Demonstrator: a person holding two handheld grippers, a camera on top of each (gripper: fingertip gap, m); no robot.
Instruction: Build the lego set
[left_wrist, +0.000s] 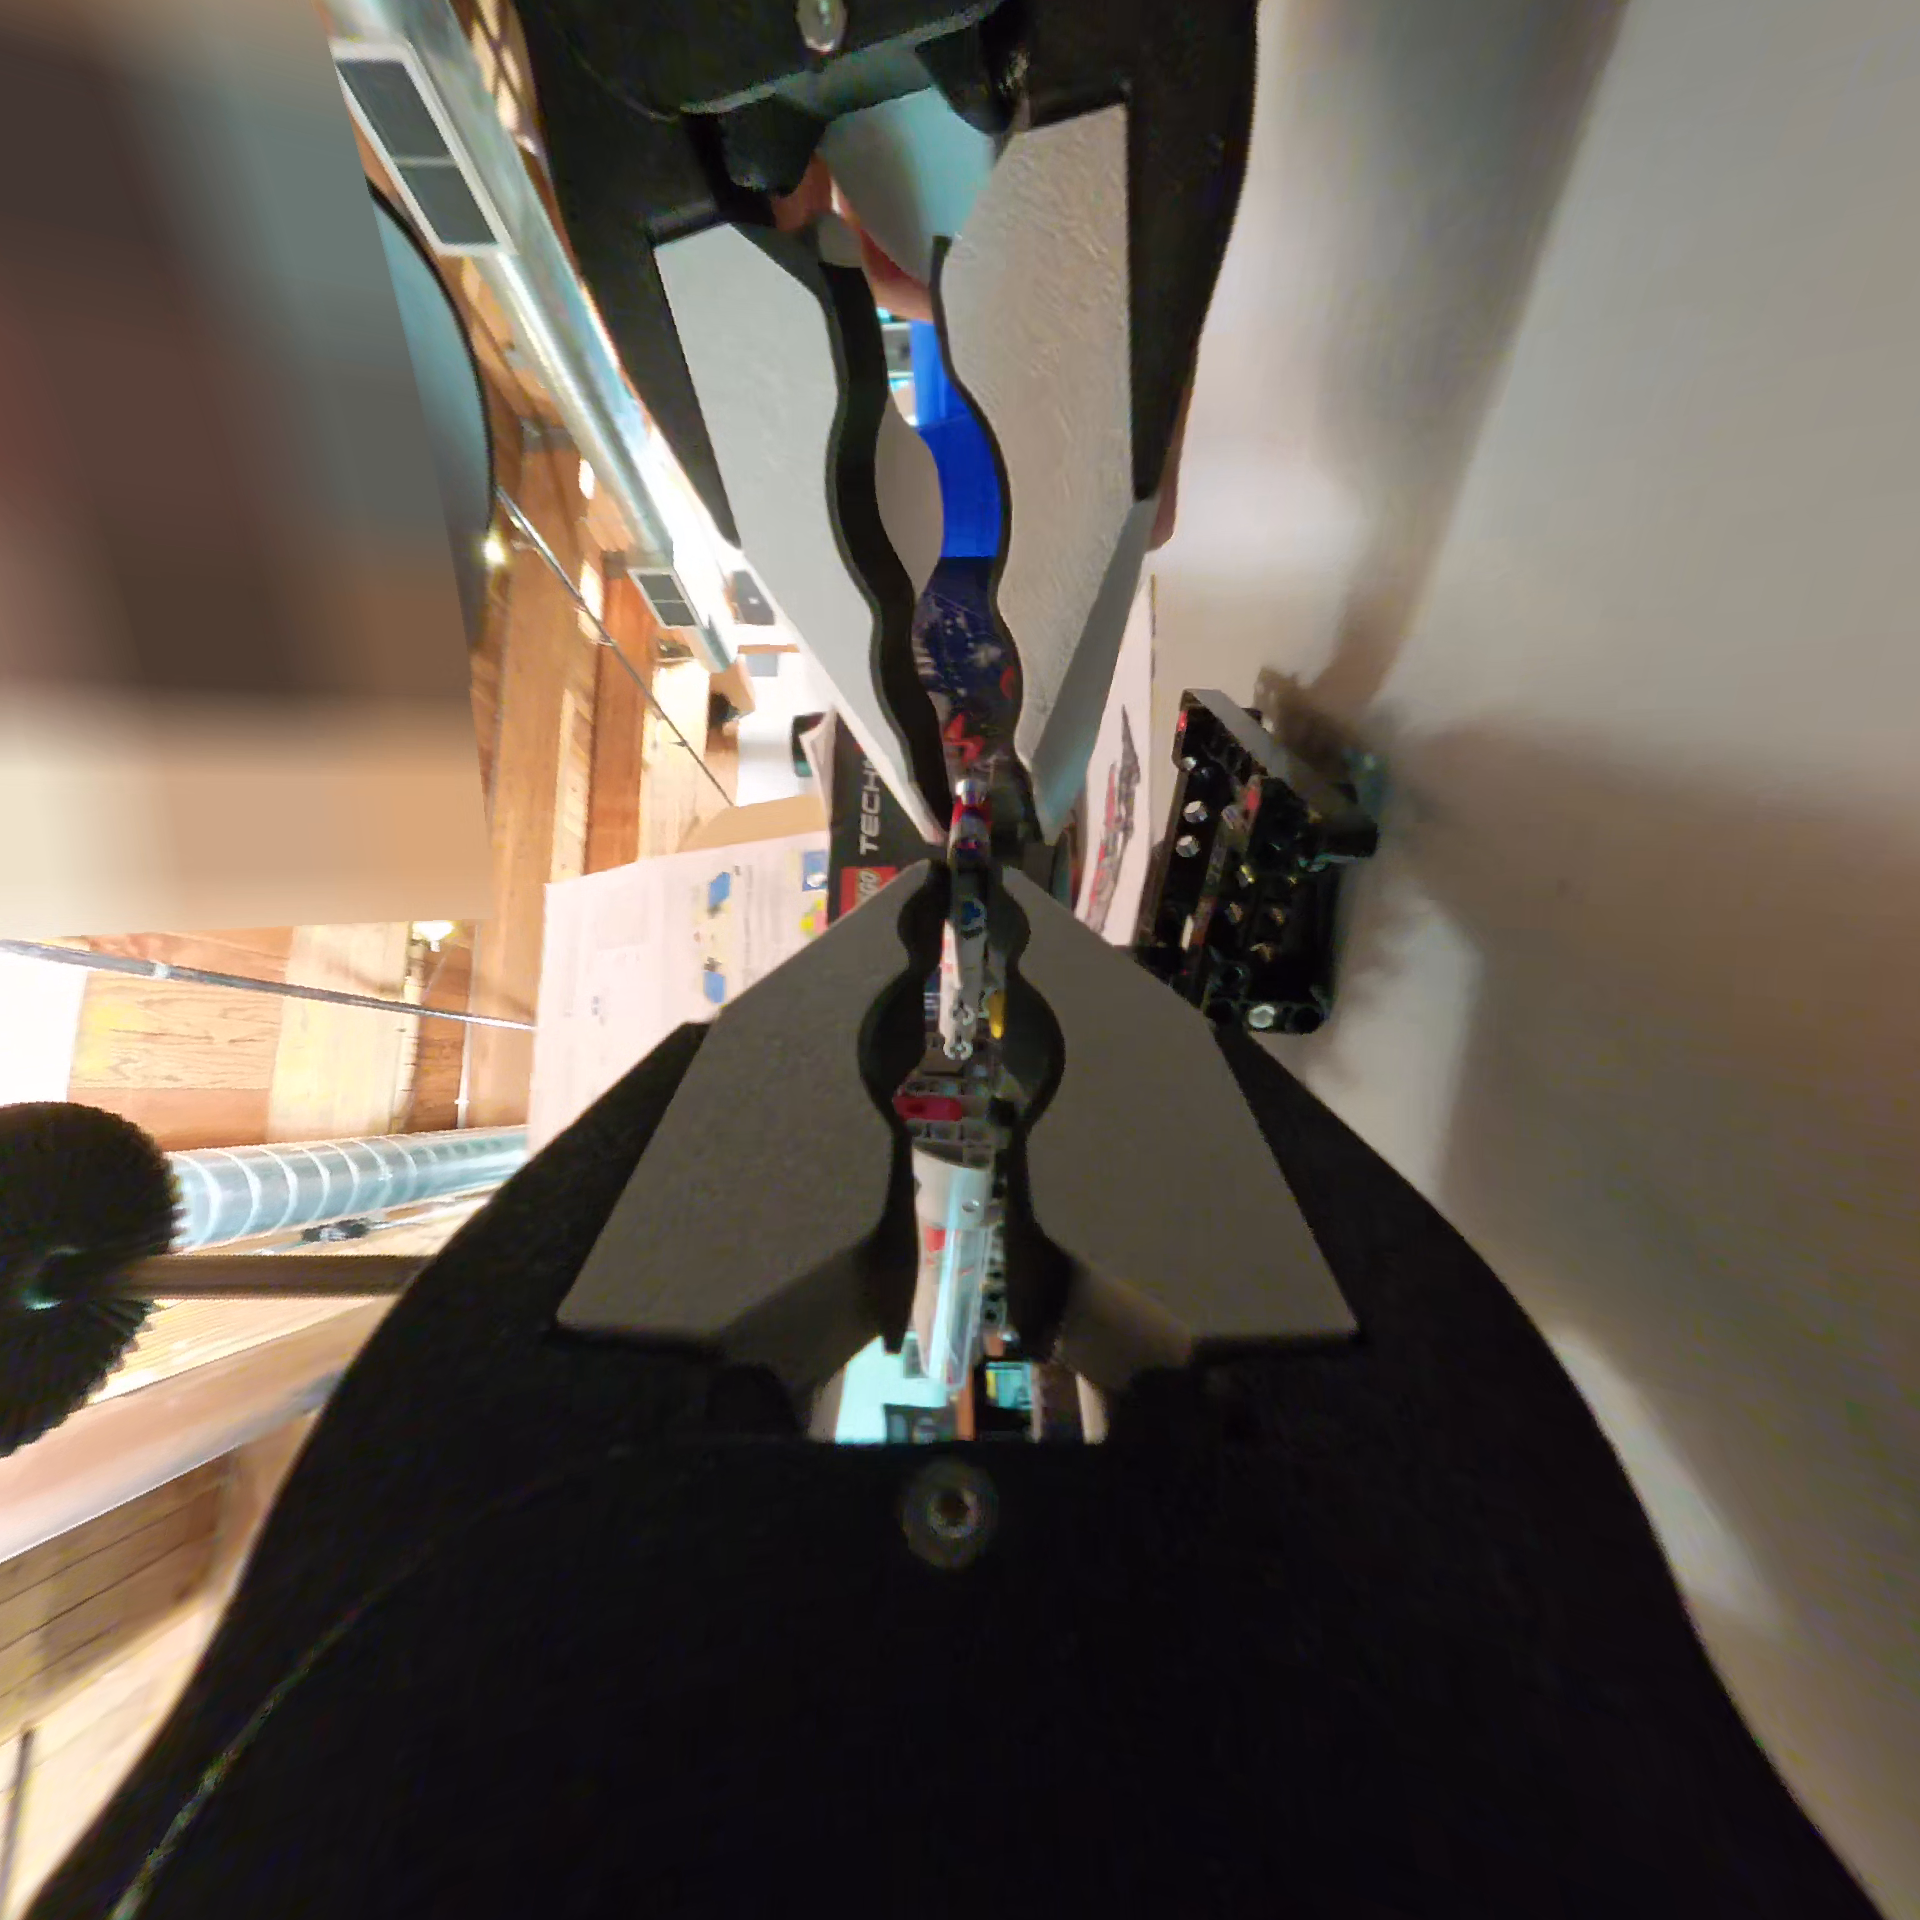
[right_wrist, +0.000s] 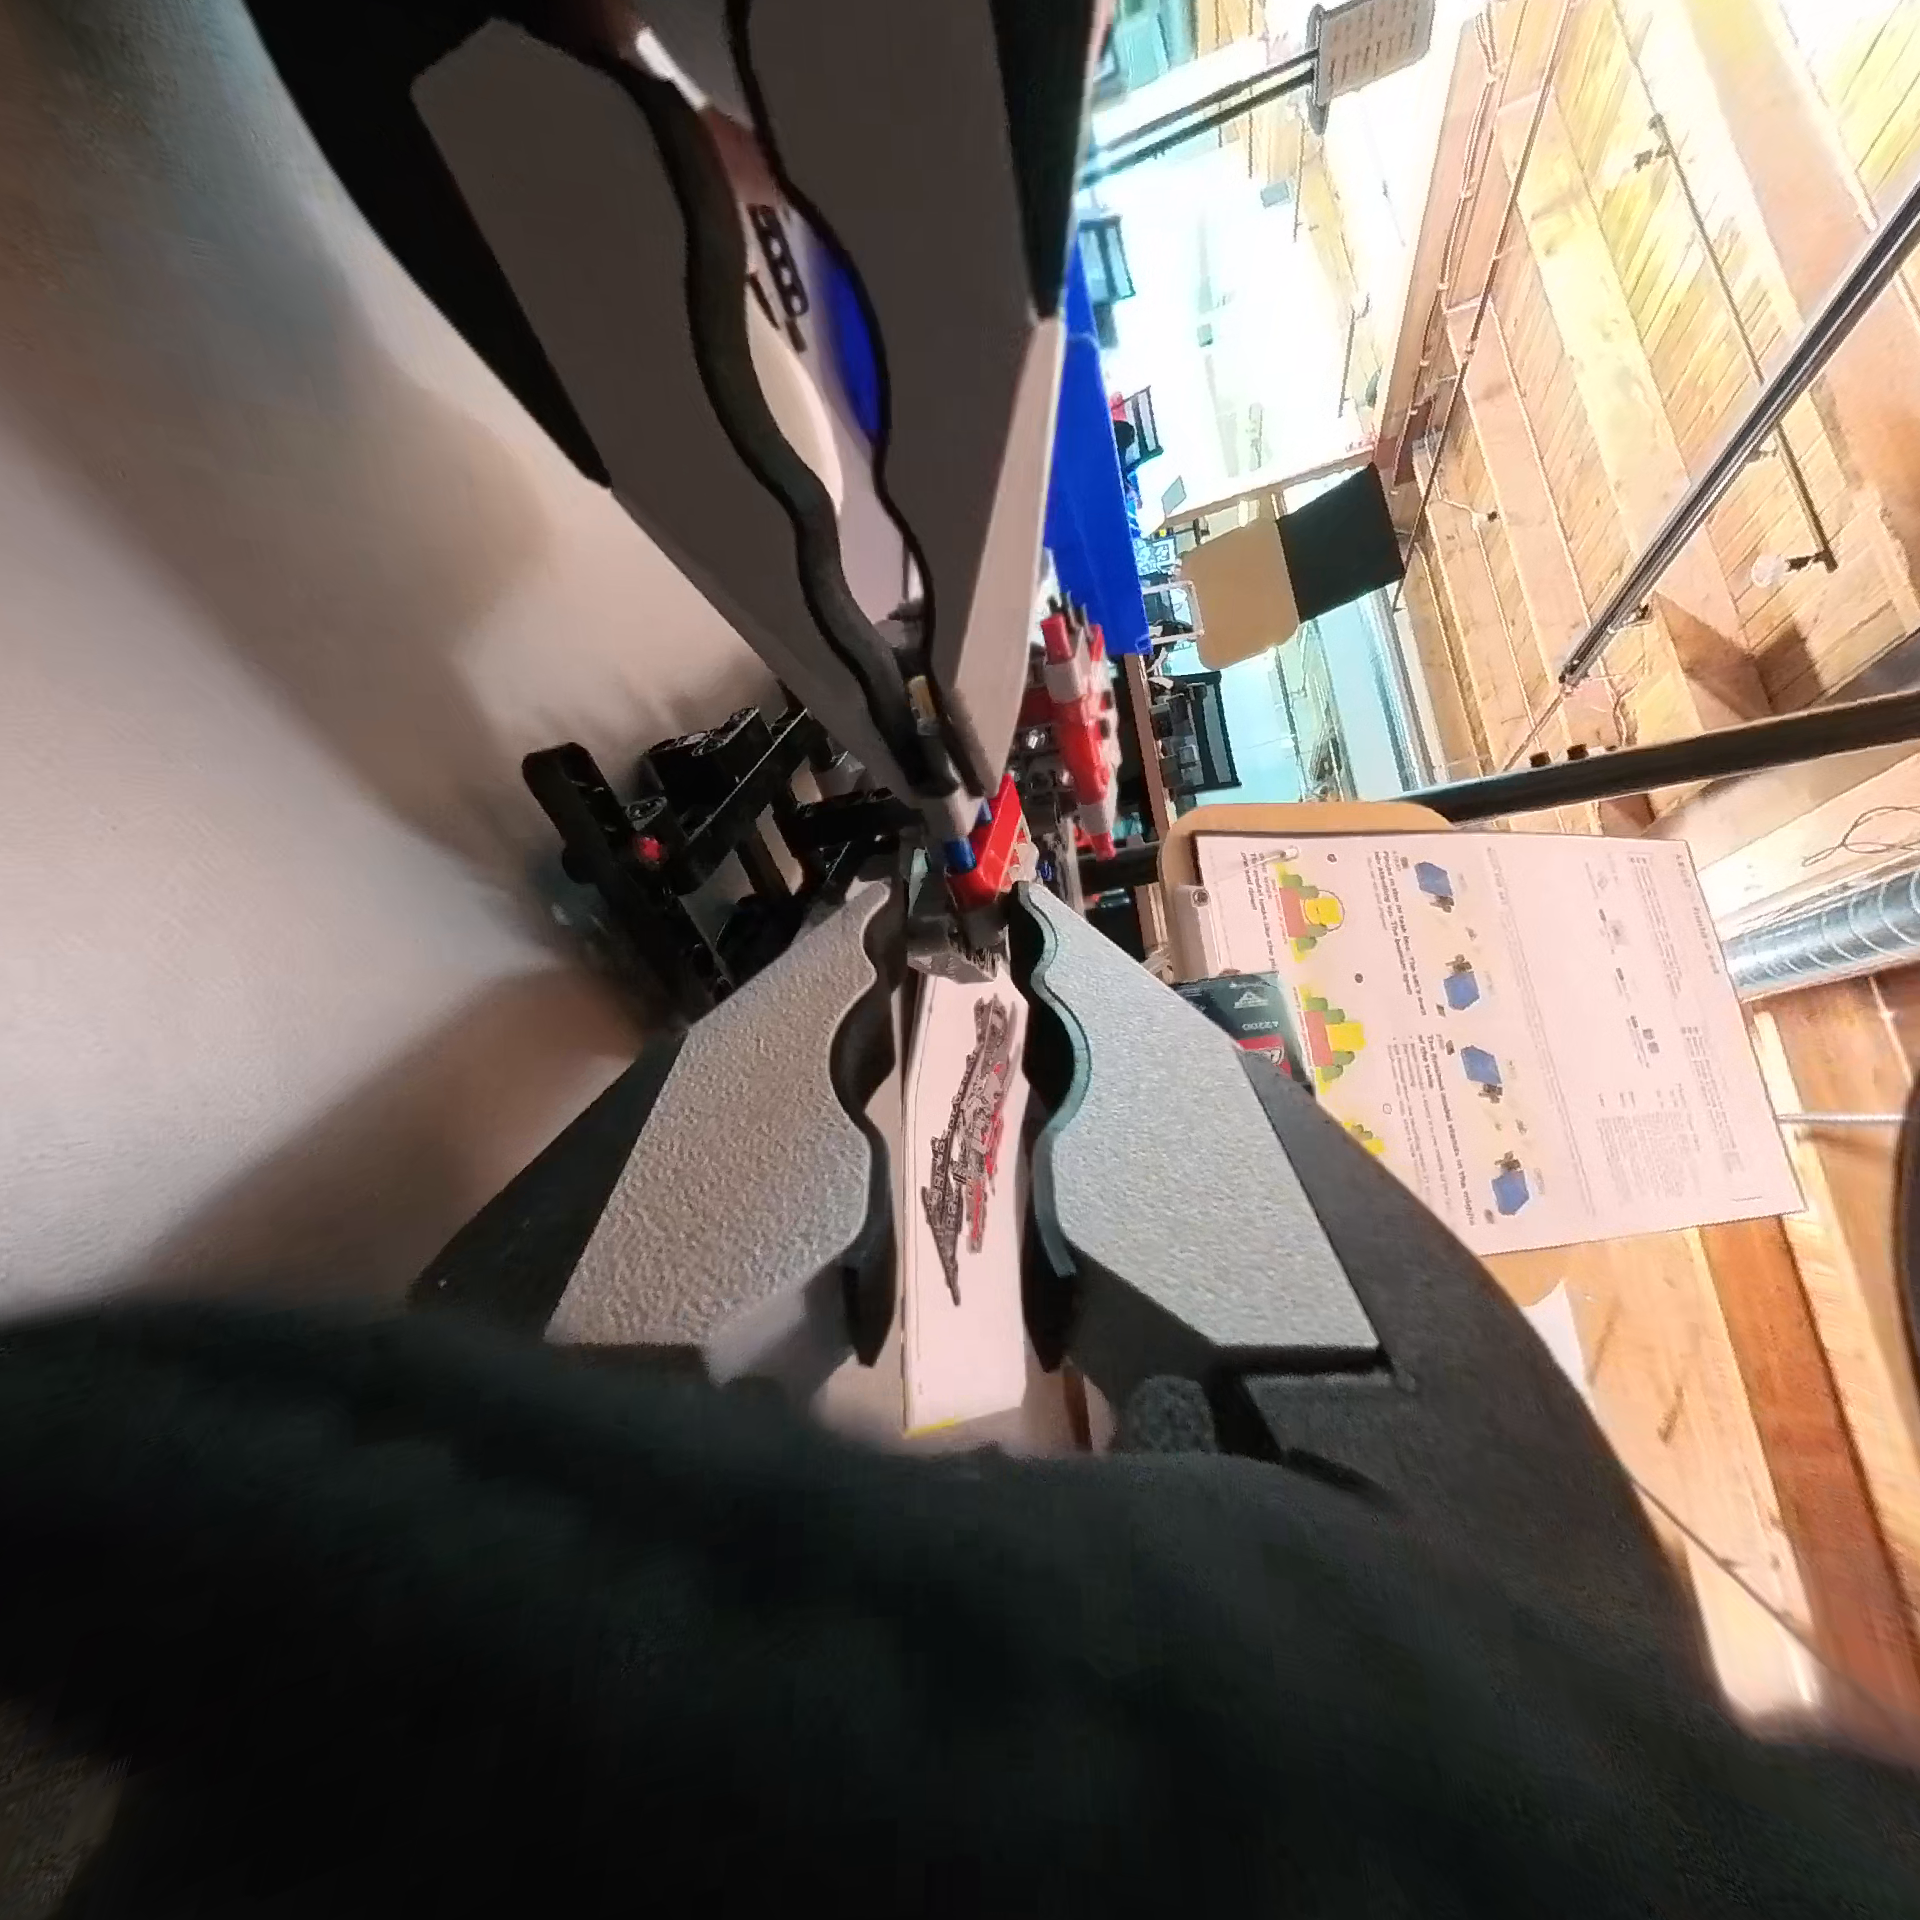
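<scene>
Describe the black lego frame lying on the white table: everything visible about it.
The black lego frame looks like glossy plastic: holed beams joined into an open rectangular grid, with a small red pin at one spot. It rests on the white table, casting a shadow, beside the printed instruction sheet. Neither gripper visibly touches it.

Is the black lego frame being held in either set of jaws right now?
No. In the left wrist view the black lego frame rests on the white table, off to the side of both grippers, touched by neither.
</scene>
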